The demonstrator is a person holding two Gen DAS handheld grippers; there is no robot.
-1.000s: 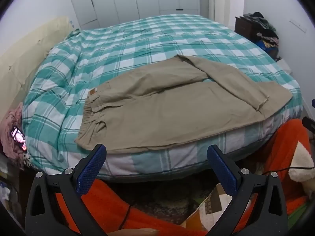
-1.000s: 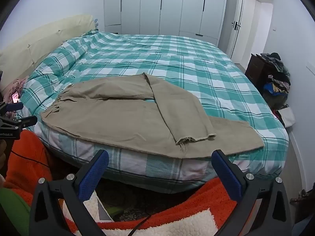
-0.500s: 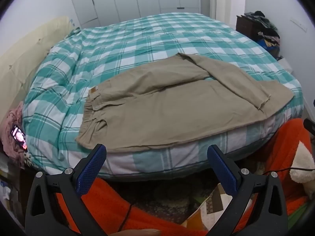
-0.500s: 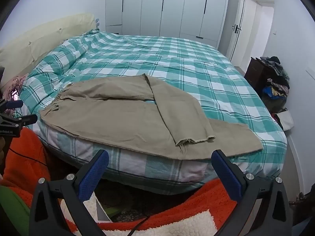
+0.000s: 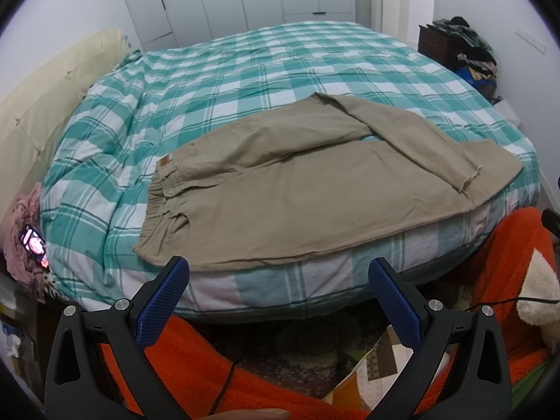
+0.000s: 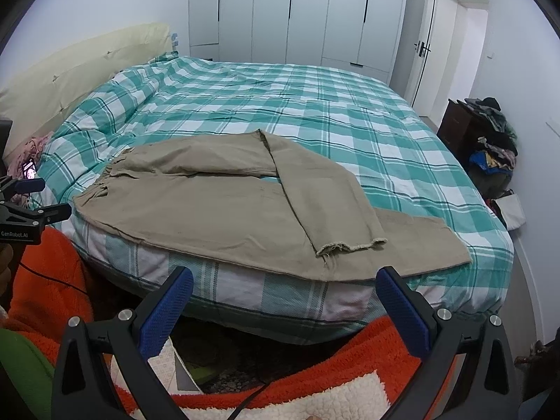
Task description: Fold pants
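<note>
Beige pants [image 5: 297,189] lie spread on the near side of the green checked bed [image 5: 245,70], waistband to the left and hems to the right. The far leg is bent back over the near one, its frayed hem [image 6: 350,245] resting close to the bed's front edge. My left gripper [image 5: 280,280] is open, held off the bed below the waistband end, nothing between its blue pads. My right gripper [image 6: 285,290] is open too, below the hem end of the pants [image 6: 227,203]. The left gripper [image 6: 31,206] shows at the left edge of the right wrist view.
A cream headboard [image 6: 70,70] stands at the left. White wardrobes [image 6: 297,10] and a door [image 6: 423,45] line the far wall. A dark cabinet piled with clothes [image 6: 490,133] sits at the right. A phone [image 5: 33,245] lies on pink cloth left of the bed. An orange fleece [image 5: 490,245] is below.
Both grippers have risen and tilted slightly, so the bed sits lower in the views. The pants have not moved.
</note>
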